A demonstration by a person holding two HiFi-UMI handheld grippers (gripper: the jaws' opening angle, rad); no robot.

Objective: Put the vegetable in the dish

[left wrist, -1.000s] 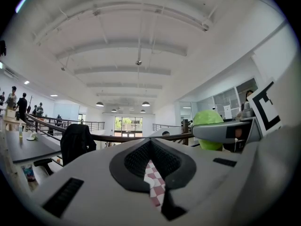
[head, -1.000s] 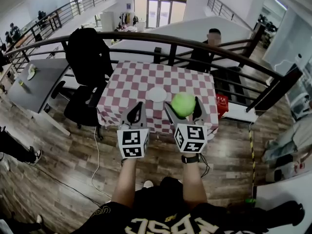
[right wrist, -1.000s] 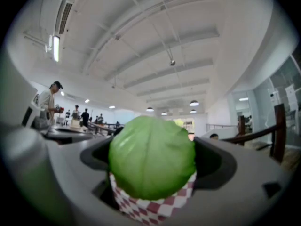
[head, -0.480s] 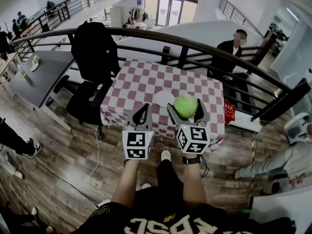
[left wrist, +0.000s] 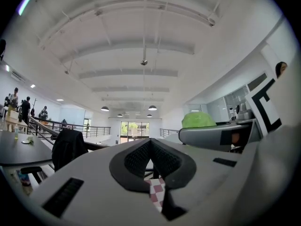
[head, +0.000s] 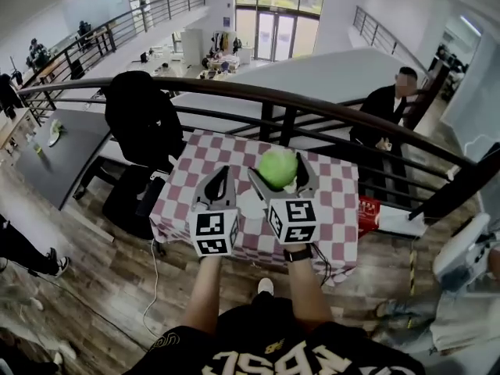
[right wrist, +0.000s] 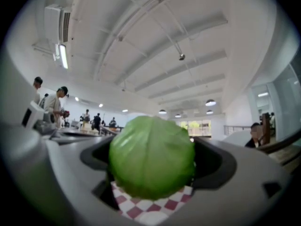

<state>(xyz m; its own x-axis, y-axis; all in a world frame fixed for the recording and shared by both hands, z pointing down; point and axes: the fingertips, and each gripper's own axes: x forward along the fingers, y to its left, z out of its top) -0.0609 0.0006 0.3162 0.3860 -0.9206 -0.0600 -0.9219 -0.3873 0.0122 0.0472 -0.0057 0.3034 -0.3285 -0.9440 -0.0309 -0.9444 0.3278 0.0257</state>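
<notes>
A round green cabbage (head: 277, 168) is clamped between the jaws of my right gripper (head: 279, 172), held in the air over the red-and-white checkered table (head: 344, 190). In the right gripper view the cabbage (right wrist: 151, 163) fills the space between the fingers of that gripper (right wrist: 151, 166). The white dish (head: 249, 204) lies on the cloth below, partly hidden between the two grippers; its white edge (right wrist: 151, 218) shows under the cabbage. My left gripper (head: 219, 180) hovers beside it on the left, shut (left wrist: 151, 144) and empty. The cabbage (left wrist: 198, 120) also shows at right in the left gripper view.
A black railing (head: 328, 116) runs behind the table. A black office chair draped with a jacket (head: 141, 123) stands at the table's left, next to a grey desk (head: 47, 162). A person in black (head: 388, 108) is beyond the railing. A red box (head: 369, 207) sits by the table's right side.
Both grippers have come forward over the checkered table, the right one still holding the cabbage. The dish now lies just below and between them. The person behind the railing has shifted right.
</notes>
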